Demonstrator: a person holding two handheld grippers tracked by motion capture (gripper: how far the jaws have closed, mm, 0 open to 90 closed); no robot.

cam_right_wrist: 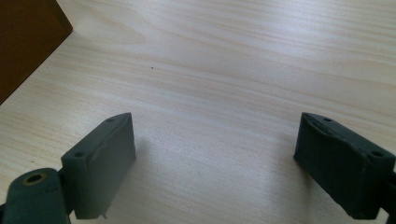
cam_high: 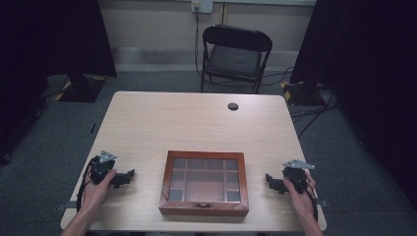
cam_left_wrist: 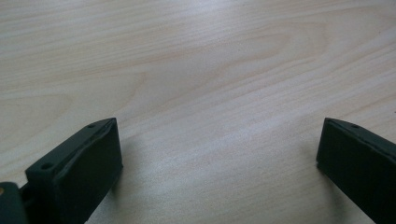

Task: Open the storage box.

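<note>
A brown wooden box [cam_high: 204, 183] with a glass lid over several compartments lies shut near the table's front edge, its small clasp facing me. My left gripper [cam_high: 129, 176] rests on the table to the box's left, pointing toward it, jaws wide apart with bare wood between them [cam_left_wrist: 219, 154]. To the right of the box my right gripper [cam_high: 270, 180] also rests on the table and points at it, open with nothing between its jaws [cam_right_wrist: 215, 149]. A corner of the box [cam_right_wrist: 25, 42] shows at the upper left of the right gripper view.
The light wooden table [cam_high: 196, 123] has a round cable hole [cam_high: 233, 106] near its far edge. A black folding chair [cam_high: 235, 56] stands behind the table. Cables lie on the grey floor to the right.
</note>
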